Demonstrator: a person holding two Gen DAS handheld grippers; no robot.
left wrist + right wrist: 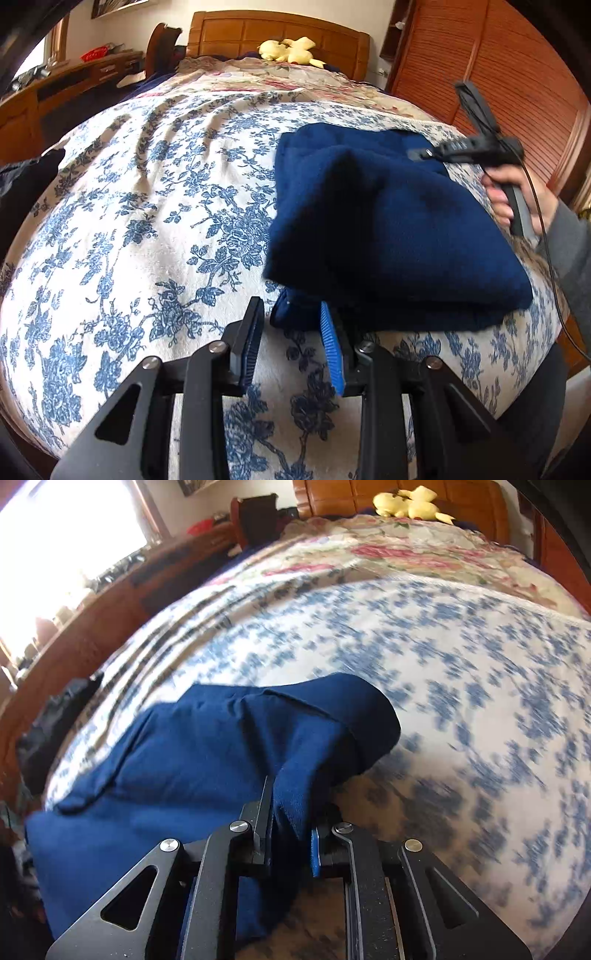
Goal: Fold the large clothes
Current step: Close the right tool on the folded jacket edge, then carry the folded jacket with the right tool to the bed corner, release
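In your left wrist view, the far left edge shows a dark heap of cloth (27, 173) on the bed's side, with a wooden desk (74, 79) above it in the upper left. The blue-flowered bedspread (147, 221), soft and creased in long ridges, fills the middle. At bottom centre your left gripper (291, 332) stands with its jaws apart; the ribbed blue pad on its right finger lies against the near edge of the navy garment (388, 221), and nothing is pinched between the jaws. The garment is a thick, fleecy, folded bundle lying right of centre on the bedspread. Only this view shows your right hand (517, 195) with its grey sleeve at the right edge, and the louvred wooden wardrobe doors (517, 74) behind it.

In your right wrist view, blurred by motion, a bright window (66, 535) fills the upper left. The garment (184, 757) lies lower left, showing seams and a rolled hem. Your right gripper (291, 812) is clenched on an upstanding fold of it at bottom centre. A yellow plush toy (410, 506) sits by the wooden headboard (351, 498) at the top.

No writing can be read anywhere.
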